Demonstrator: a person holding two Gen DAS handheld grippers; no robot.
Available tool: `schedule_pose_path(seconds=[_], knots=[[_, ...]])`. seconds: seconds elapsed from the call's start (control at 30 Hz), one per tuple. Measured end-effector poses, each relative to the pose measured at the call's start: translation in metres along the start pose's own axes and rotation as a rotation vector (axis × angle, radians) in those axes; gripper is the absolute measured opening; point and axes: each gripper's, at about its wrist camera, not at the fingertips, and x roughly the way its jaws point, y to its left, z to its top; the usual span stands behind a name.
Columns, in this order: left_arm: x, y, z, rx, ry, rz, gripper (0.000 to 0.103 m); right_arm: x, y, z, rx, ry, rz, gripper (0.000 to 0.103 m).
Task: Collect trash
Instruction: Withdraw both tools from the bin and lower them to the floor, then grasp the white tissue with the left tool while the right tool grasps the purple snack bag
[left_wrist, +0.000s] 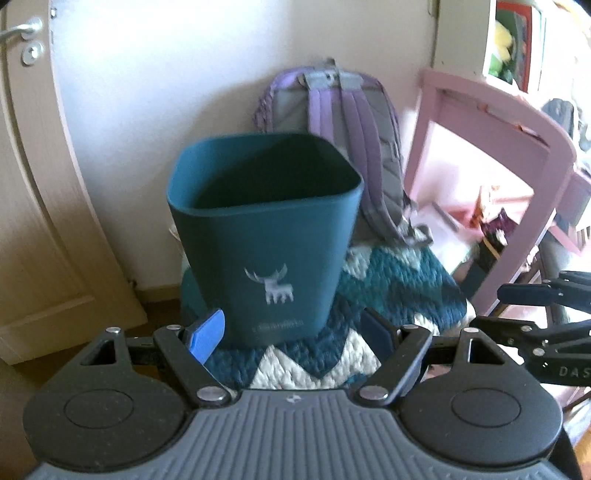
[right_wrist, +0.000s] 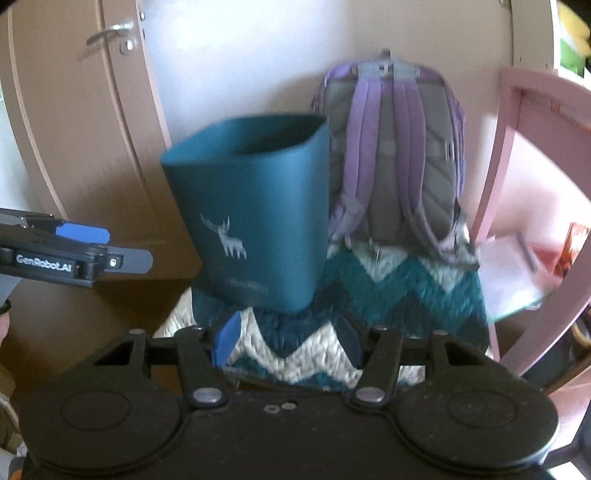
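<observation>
Risk of tipping the dark teal square plastic bin (left_wrist: 264, 236), centre frame, if either wide, empty tool (left_wrist: 295, 332) (right_wrist: 286, 341) strikes it.

A pale wall (left_wrist: 155, 92) meets a beige door (left_wrist: 33, 184); a pink chair (left_wrist: 491, 122) stands right, daylight behind it.

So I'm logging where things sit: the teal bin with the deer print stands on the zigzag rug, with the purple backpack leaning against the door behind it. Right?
Not quite. The purple backpack leans against the white wall, not the door, which is further left. The right wrist view shows it. The teal bin with the deer print does stand on the zigzag rug.
</observation>
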Motion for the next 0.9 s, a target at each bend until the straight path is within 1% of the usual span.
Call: schedule_pose_path(seconds=[0.17,0.23,0.27,0.33,0.4,0.47,0.57,0.7,0.8,0.9], knots=[[0.02,0.0,-0.032,-0.016,0.06,-0.054,0.089,0.029,-0.007,-0.035,0.041,0.079,0.0,0.057],[0.032,0.0,-0.045,-0.017,0.084,-0.061,0.098,0.045,-0.011,-0.051,0.057,0.11,-0.001,0.057],[0.038,0.0,-0.051,-0.013,0.092,-0.059,0.1,0.052,-0.013,-0.058,0.067,0.122,0.001,0.057],[0.054,0.001,-0.065,-0.007,0.098,-0.055,0.1,0.071,-0.017,-0.075,0.079,0.15,-0.009,0.057],[0.071,0.004,-0.078,-0.01,0.122,-0.055,0.1,0.092,-0.021,-0.09,0.089,0.181,-0.022,0.057],[0.094,0.007,-0.091,-0.02,0.165,-0.055,0.1,0.116,-0.026,-0.108,0.096,0.222,-0.047,0.057],[0.129,0.01,-0.11,-0.009,0.224,-0.047,0.1,0.15,-0.037,-0.132,0.126,0.287,-0.073,0.057],[0.179,0.014,-0.137,-0.004,0.307,-0.055,0.1,0.192,-0.051,-0.165,0.183,0.38,-0.083,0.057],[0.22,0.013,-0.159,0.003,0.38,-0.062,0.1,0.223,-0.057,-0.195,0.203,0.462,-0.104,0.057],[0.256,0.007,-0.178,0.037,0.446,-0.063,0.1,0.251,-0.066,-0.229,0.267,0.57,-0.132,0.057]])
